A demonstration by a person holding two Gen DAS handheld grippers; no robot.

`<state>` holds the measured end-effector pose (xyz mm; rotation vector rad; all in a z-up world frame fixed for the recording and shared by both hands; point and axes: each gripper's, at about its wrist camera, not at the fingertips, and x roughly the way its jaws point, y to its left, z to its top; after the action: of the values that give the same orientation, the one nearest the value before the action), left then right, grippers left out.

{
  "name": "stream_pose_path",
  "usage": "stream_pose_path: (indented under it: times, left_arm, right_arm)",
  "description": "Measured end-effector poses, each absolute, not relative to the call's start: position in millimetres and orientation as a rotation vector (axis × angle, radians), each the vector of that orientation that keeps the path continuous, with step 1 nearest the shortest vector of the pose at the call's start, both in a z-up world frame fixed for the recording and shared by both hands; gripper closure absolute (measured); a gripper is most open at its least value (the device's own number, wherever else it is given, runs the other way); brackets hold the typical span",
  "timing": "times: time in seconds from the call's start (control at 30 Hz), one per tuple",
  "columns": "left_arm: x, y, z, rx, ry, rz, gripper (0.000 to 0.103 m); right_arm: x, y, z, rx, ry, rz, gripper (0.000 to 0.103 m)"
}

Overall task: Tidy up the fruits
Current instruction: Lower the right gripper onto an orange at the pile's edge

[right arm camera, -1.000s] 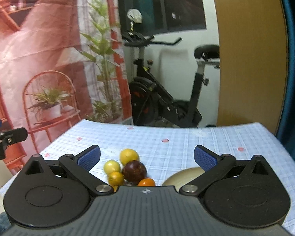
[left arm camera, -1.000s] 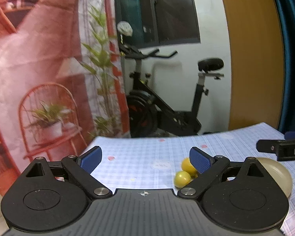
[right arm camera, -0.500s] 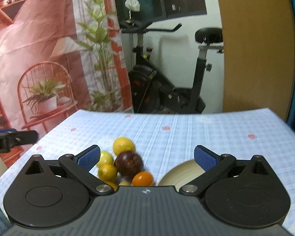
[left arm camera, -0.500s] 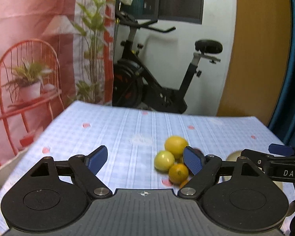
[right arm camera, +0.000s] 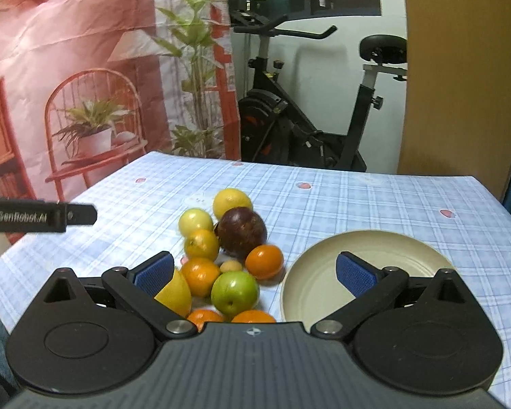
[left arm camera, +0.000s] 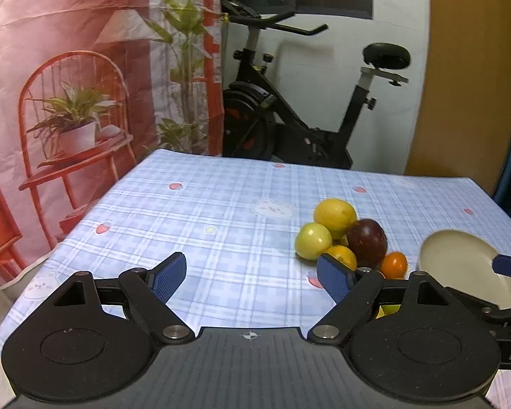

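1. The left gripper is hanging over bare cloth to the left of the fruit pile; its jaws are standing apart with nothing between them, having just been narrowing a little; its right pad is sitting in front of the pile's left edge in its own view; whether it is touching fruit I cannot tell.
2. The pile is lying on the cloth just left of the plate; a yellow citrus is sitting at its far side, a dark purple fruit just nearer than it, an orange nearest the plate, and a green apple at the near side.
3. The right gripper is hovering with jaws wide and gripping nothing; its left pad is showing over the pile's near left, its right pad over the plate.
4. The plate is lying bare, right of the pile.
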<state>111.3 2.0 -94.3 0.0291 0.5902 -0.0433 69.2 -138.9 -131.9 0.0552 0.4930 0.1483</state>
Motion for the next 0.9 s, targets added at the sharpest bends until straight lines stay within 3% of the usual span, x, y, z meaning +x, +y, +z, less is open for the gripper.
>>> stream_pose_path:
  times: [0.37, 0.57, 0.67, 0.73, 0.83, 0.9]
  left_arm:
    - [108.0, 0.8, -106.3, 0.013, 0.575, -0.142, 0.023]
    - [108.0, -1.7, -113.4, -0.003, 0.578, -0.185, 0.027]
    - [107.8, -4.4, -116.3, 0.013, 0.58, -0.203, 0.035]
    - [108.0, -5.5, -118.4, 0.021, 0.584, -0.213, 0.041]
    - [106.7, -8.3, -121.0, 0.025, 0.585, -0.228, 0.042]
    - [106.4, -9.3, -122.0, 0.029, 0.585, -0.234, 0.042]
  right_arm:
    - [61.6, -139.6, -147.4, 0.04, 0.526, 0.19, 0.01]
    - [58.5, -127.2, -151.8, -0.018, 0.541, 0.257, 0.021]
    - [54.7, -124.5, -155.0, -0.03, 0.555, 0.293, 0.028]
    - [52.5, -124.4, -157.6, -0.028, 0.571, 0.315, 0.039]
    - [50.9, -125.8, -162.0, -0.019, 0.593, 0.338, 0.05]
    - [50.1, -125.2, -163.6, -0.018, 0.599, 0.353, 0.051]
